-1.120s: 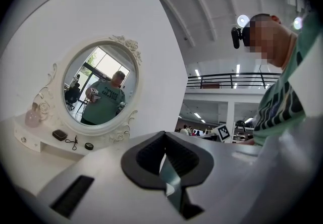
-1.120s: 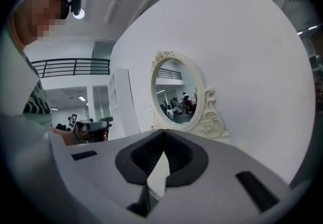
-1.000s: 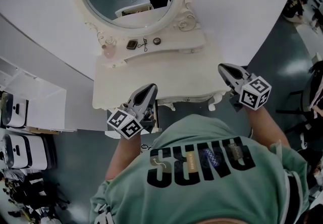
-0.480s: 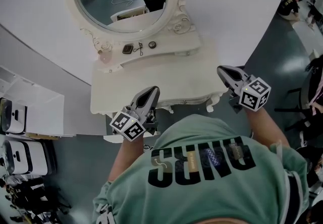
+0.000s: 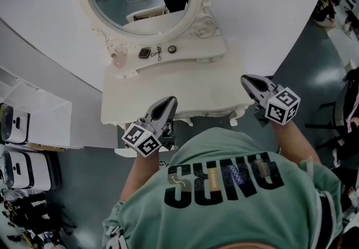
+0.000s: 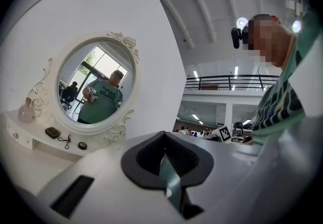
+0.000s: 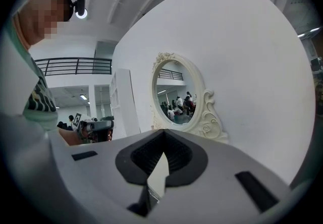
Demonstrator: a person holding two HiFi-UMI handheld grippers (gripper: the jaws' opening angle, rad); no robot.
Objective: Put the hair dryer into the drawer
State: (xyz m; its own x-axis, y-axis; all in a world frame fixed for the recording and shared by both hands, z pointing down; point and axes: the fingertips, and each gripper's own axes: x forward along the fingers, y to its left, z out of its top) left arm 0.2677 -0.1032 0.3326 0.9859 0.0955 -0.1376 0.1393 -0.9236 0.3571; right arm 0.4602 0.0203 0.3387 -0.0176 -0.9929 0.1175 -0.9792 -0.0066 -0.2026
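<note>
Both my jaws closed, empty: left gripper [image 5: 167, 102] at vanity table [image 5: 190, 93] front edge, centre frame; right gripper [image 5: 248, 79] off its right corner. No hair dryer in any view; drawer hidden under tabletop. Best open left jaws first, then go for drawer front.

Large black letters on the green shirt [image 5: 224, 214] read roughly "SUNG".

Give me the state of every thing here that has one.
left tool: shut, empty, over the table's front edge.
right tool: shut, empty, off the table's right corner.
dressing table: whether a drawer is open cannot be told.
pink bottle: upright on the shelf.
</note>
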